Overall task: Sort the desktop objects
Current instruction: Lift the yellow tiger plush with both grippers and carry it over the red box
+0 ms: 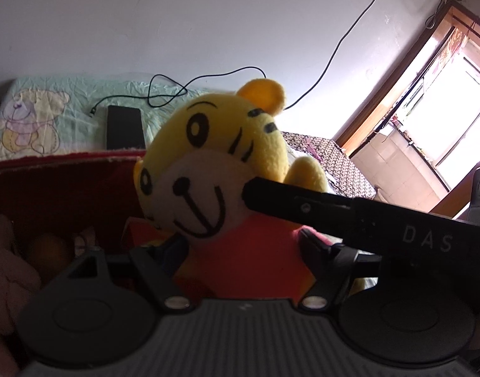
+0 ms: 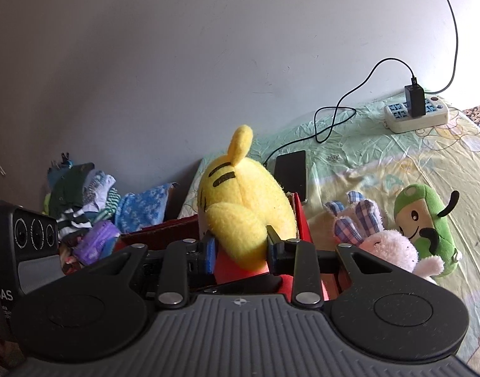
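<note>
Your right tongs point(image 2: 240, 251) are clamped on the yellow tiger plush point(image 2: 243, 207), held above the red box point(image 2: 302, 220). Your left tongs point(image 1: 243, 245) grip its red body too. Phone point(image 2: 291, 172) at 1 o'clock on bed.

That tiger plush point(image 1: 227, 163) is bright yellow with black stripes, a white muzzle and a red-orange shirt. Behind it there's a dark red box point(image 1: 67, 185), and past that a pale green sheet point(image 2: 381, 163) with pastel cartoon prints. Right of the tiger sits a pinkish-white bunny point(image 2: 387, 248) with blue plaid ears, then a green plush point(image 2: 428, 226) with a black moustache. Left of the tiger: striped green-and-white and blue patterned clothes point(image 2: 95, 201).
</note>
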### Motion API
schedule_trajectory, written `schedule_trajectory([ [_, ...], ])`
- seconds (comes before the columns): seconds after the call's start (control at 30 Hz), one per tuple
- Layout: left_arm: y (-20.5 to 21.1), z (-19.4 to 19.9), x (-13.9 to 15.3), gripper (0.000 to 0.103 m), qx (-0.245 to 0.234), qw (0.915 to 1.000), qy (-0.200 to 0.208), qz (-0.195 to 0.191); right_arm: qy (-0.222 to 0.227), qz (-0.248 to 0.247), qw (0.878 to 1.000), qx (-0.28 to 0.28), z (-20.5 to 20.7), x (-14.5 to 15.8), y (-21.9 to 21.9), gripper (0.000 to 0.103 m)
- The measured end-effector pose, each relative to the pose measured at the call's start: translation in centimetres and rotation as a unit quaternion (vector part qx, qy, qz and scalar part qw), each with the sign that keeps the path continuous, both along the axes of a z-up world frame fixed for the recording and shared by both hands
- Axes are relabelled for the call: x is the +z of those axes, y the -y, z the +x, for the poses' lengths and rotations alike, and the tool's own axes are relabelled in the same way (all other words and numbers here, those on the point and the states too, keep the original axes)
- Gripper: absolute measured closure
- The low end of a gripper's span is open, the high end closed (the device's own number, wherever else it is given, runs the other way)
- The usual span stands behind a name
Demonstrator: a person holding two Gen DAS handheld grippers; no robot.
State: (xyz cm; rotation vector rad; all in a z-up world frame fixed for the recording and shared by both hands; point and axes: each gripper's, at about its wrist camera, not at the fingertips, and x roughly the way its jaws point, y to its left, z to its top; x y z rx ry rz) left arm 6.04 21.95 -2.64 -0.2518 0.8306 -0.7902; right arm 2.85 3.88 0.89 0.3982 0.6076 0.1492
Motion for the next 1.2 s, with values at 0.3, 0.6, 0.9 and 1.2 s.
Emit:
schedule_trajectory([
  [0.3,-1.4,0.8,-0.6,0.027,0.007,0.9998,0.002,0.020,-0.034,0.012,0.999,-0.025,1.2,-1.5,-1.3,0.077],
  [0.6,-1.1,1.6,-0.8,0.027,0.007,0.9990,0.010,0.042,-0.024,0.057,0.997,-0.047,1.5,-3.5,0.0,0.080],
  [0.9,-1.6,2.6,-0.5,0.027,-0.002,0.9995,-0.007,0.029,-0.020,0.112,0.993,-0.036,1.3,-3.9,1.1,0.079],
  [1.2,-1.6,4.2,-0.5,0.018,-0.007,0.9996,-0.024,0.010,-0.019,0.152,0.988,-0.033,-0.3,-3.1,3.2,0.074],
])
